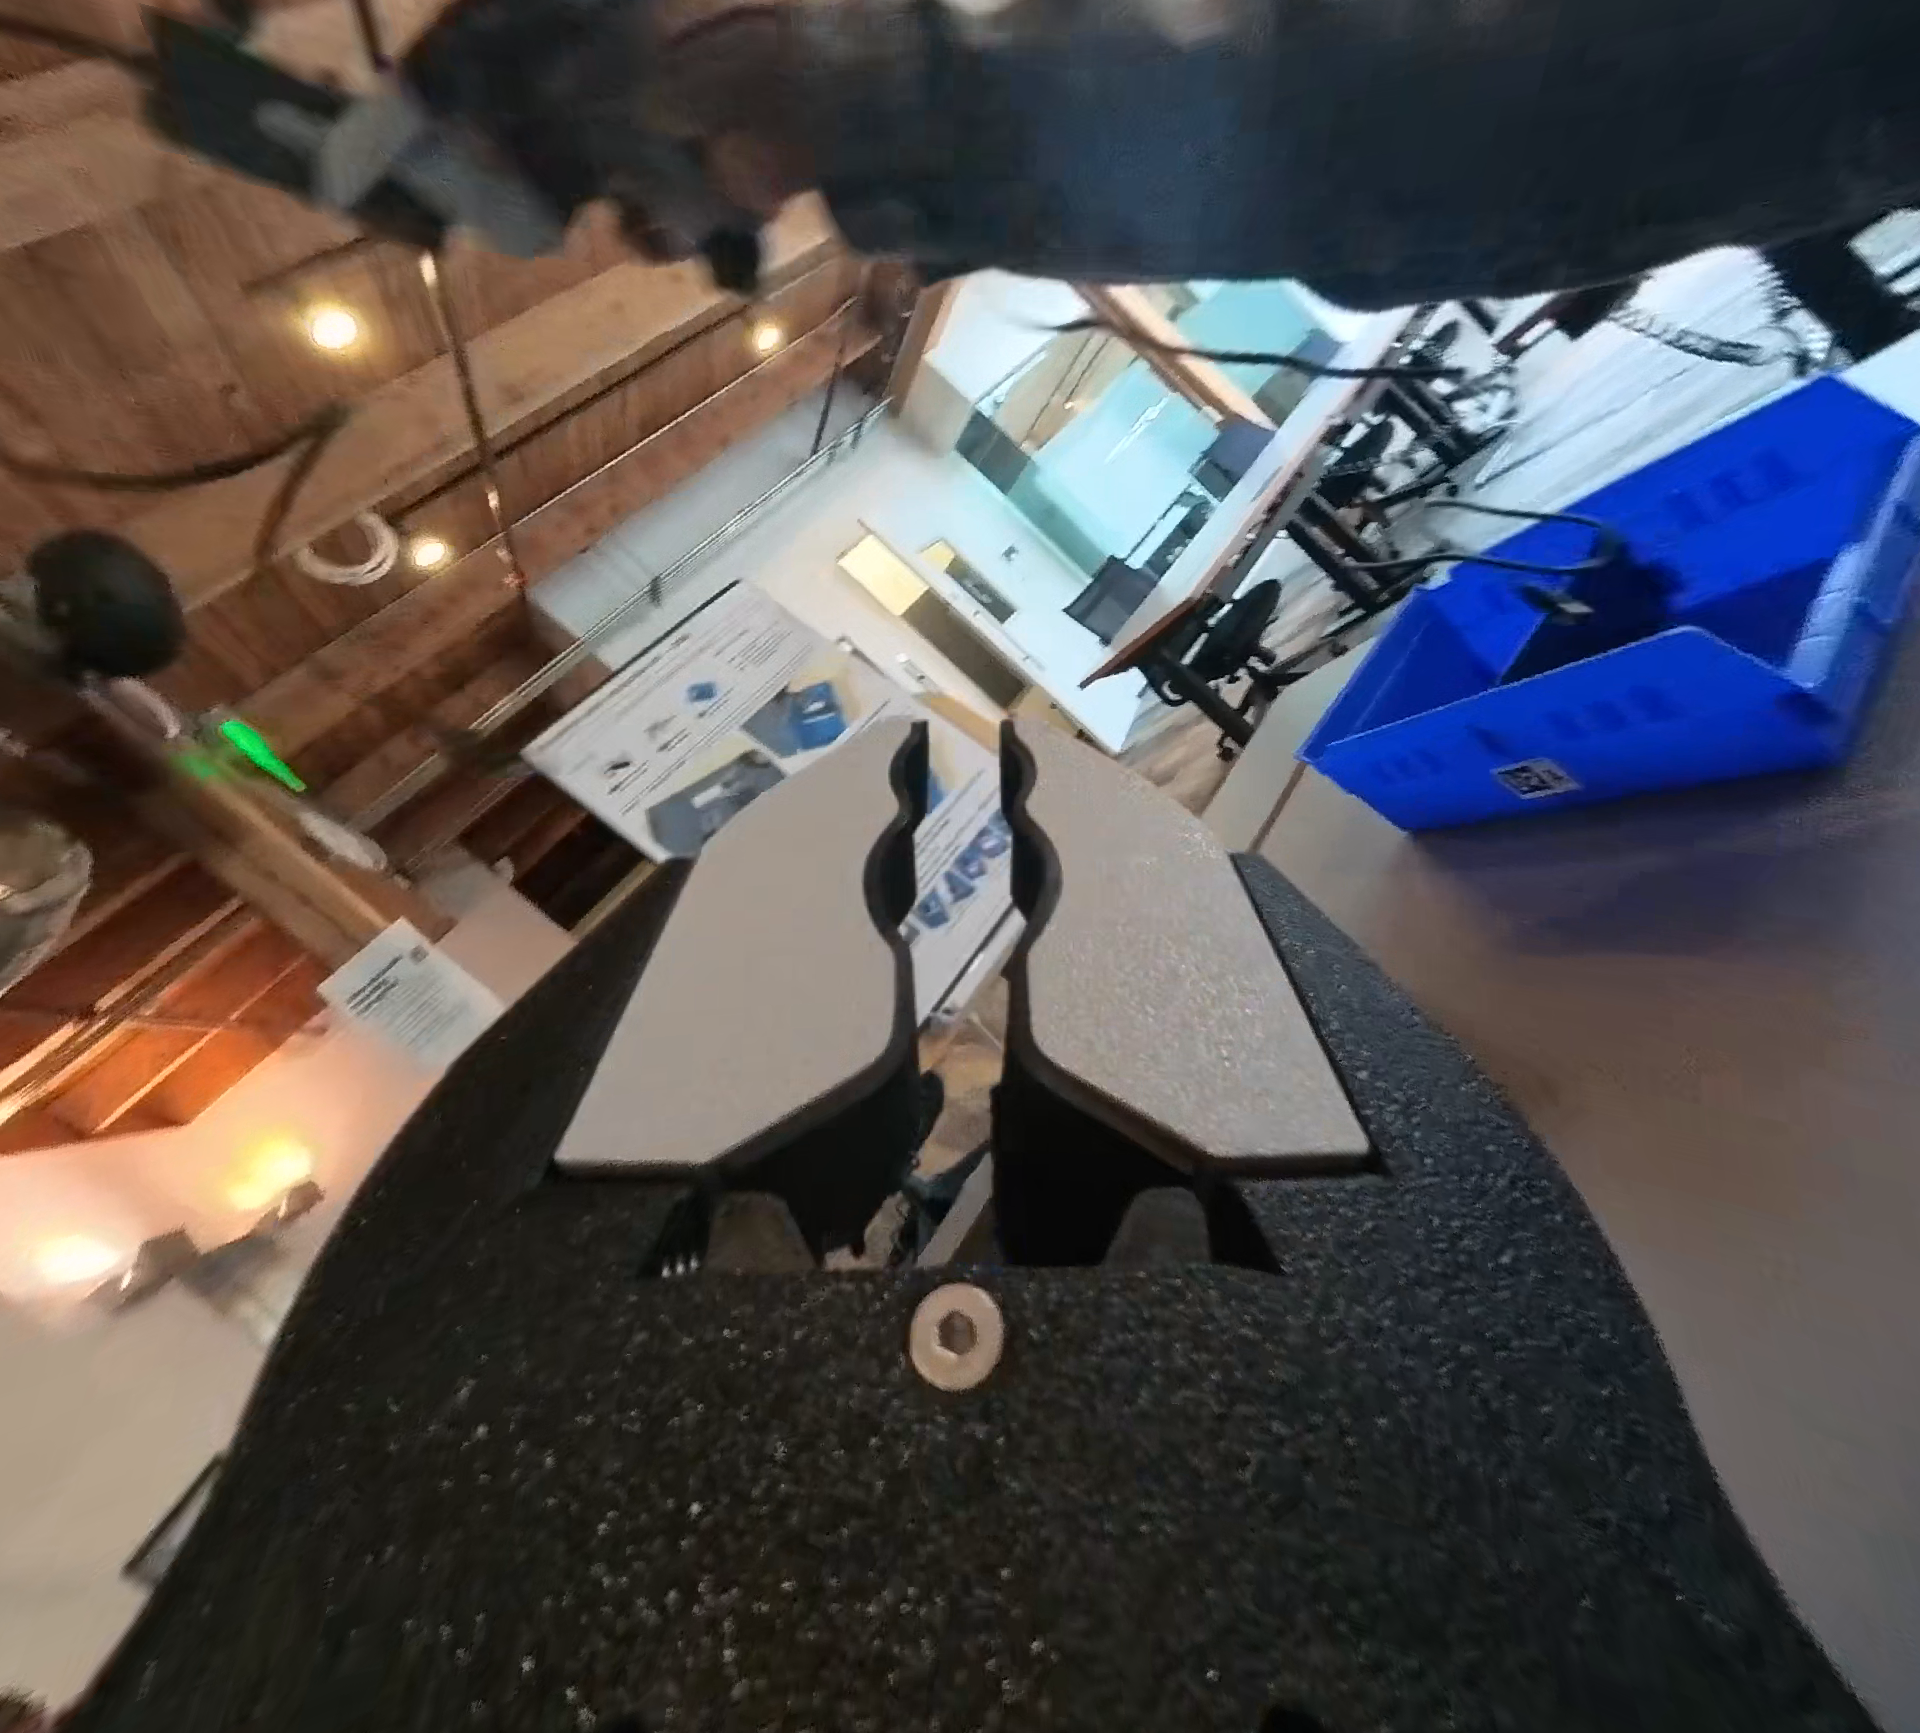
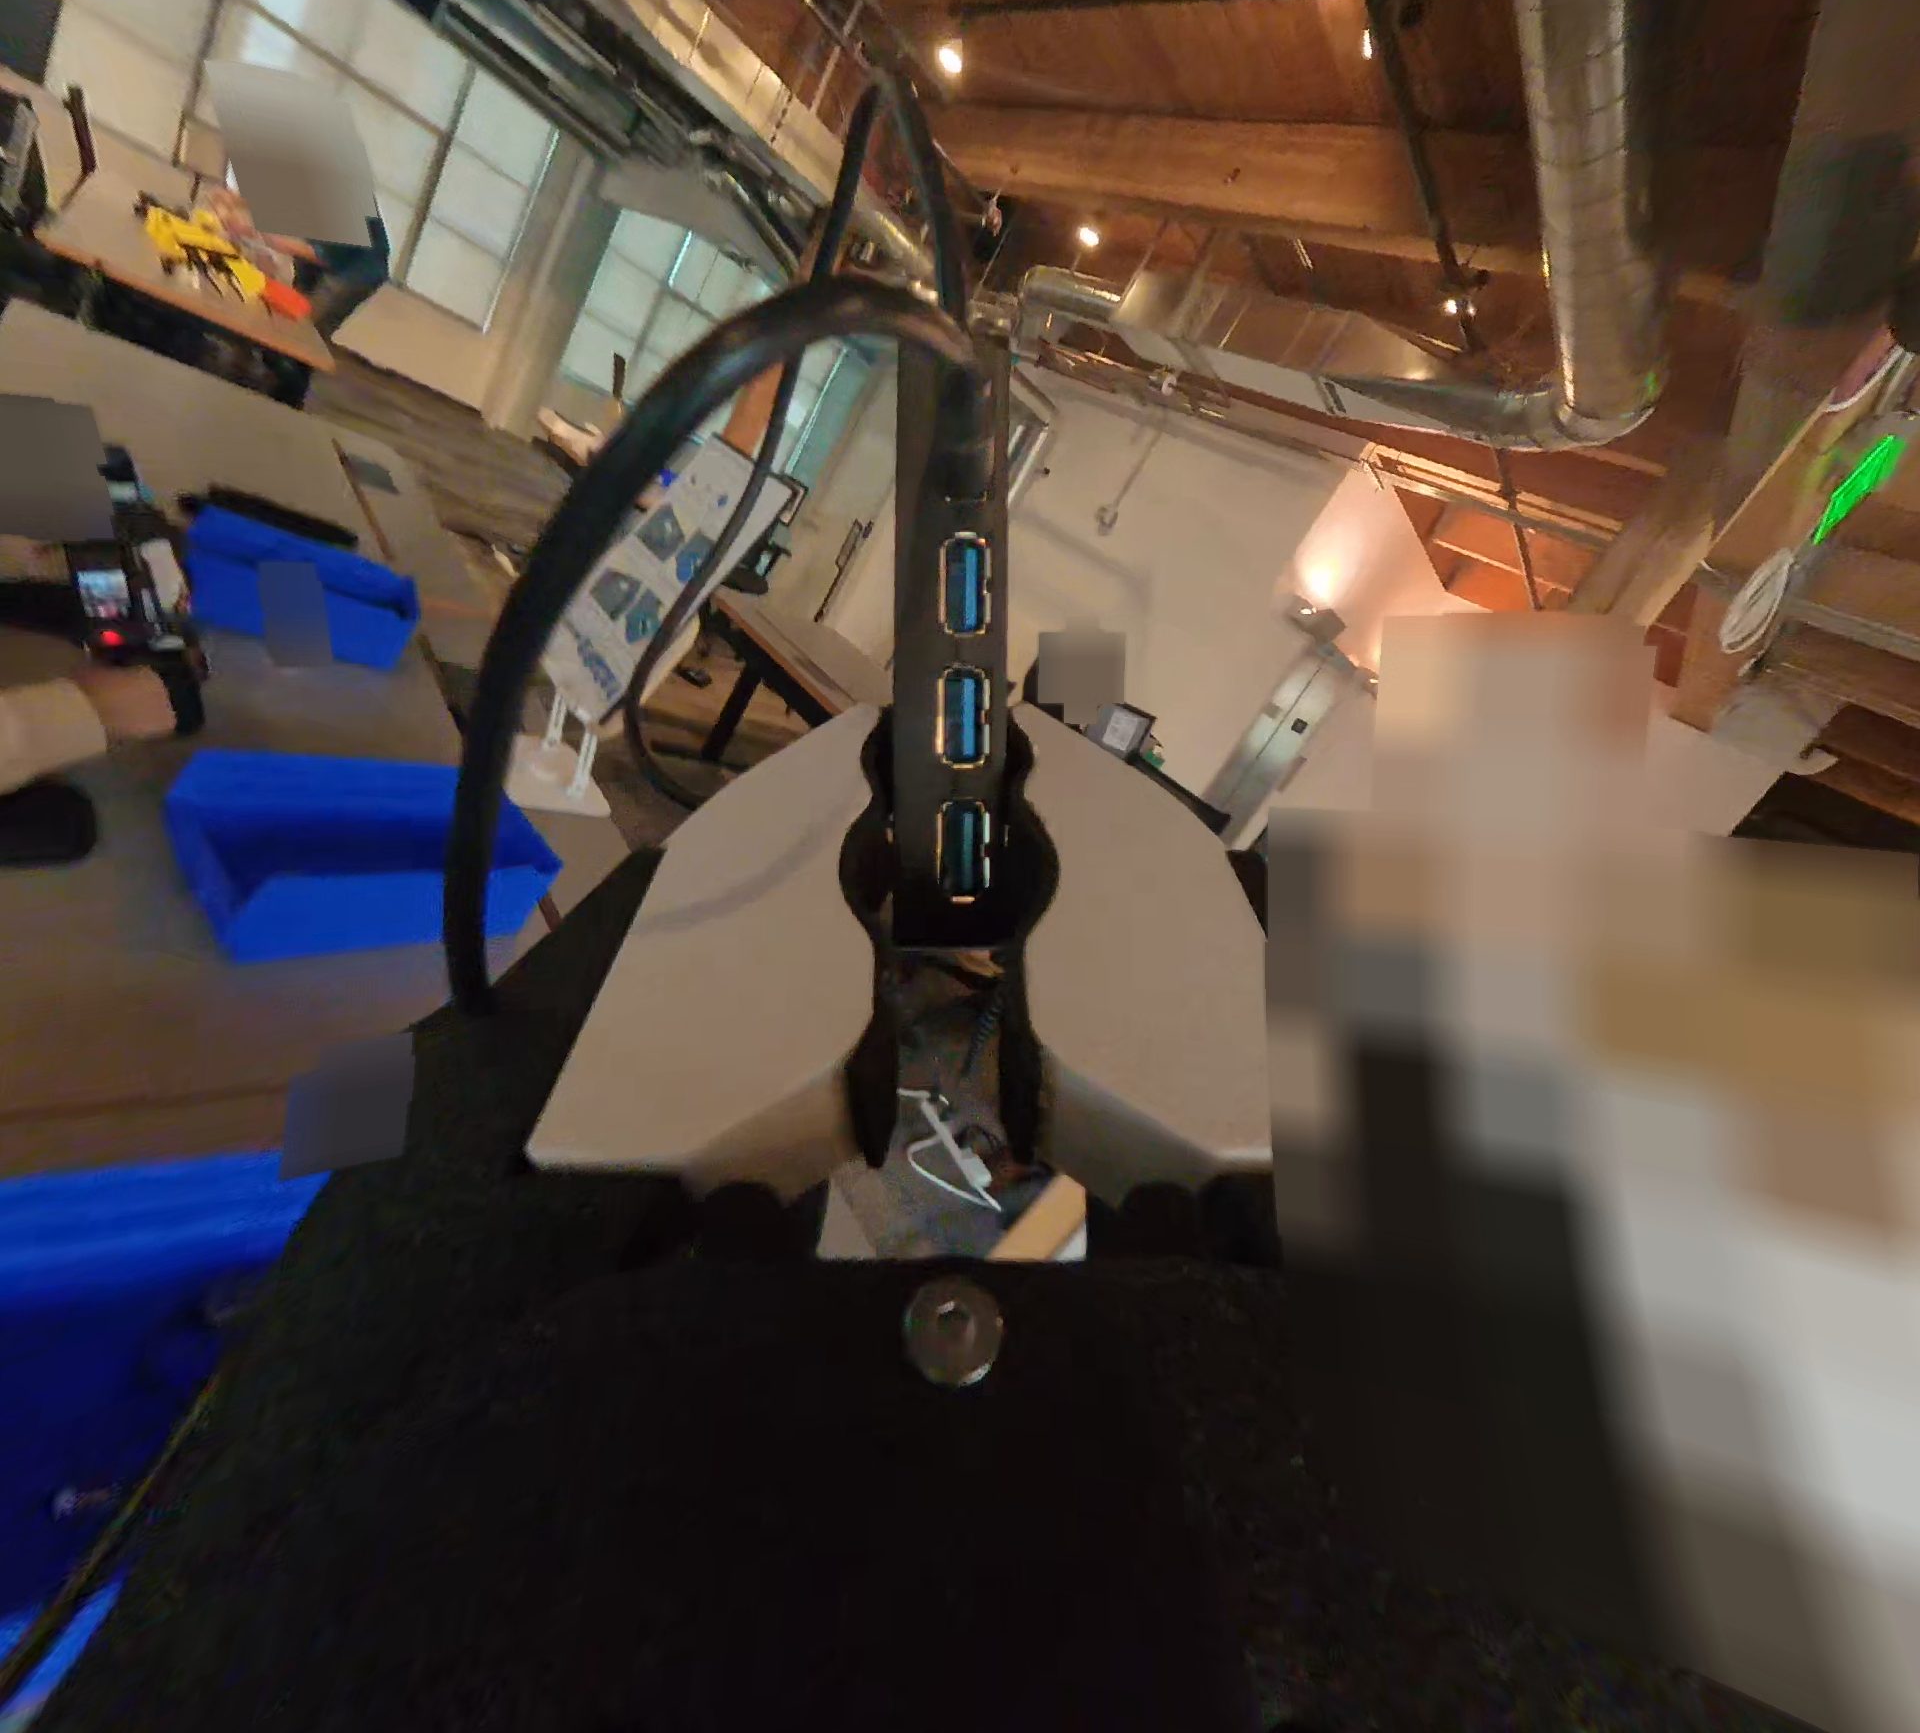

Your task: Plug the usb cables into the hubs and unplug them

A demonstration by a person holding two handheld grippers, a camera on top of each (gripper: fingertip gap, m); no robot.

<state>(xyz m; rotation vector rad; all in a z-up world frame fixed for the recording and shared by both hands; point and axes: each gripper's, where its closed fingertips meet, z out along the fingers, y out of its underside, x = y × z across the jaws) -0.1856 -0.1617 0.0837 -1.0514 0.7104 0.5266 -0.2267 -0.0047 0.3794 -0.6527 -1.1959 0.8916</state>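
USB hub (image 2: pixel 961 644): black strip, three blue ports showing, all empty; no plug inserted yet, so plugging and unplugging both appear outstanding. Left gripper (image 1: pixel 961 836): jaws slightly parted, holding nothing, raised off the table (image 1: pixel 1621 1008) beside a blue bin (image 1: pixel 1558 738). Right gripper (image 2: pixel 951 836): jaws pinching the hub's lower end, its black cable (image 2: pixel 582 540) looping leftward.

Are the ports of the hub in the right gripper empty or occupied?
Empty. All three blue ports on the hub show open, with no plug inside.
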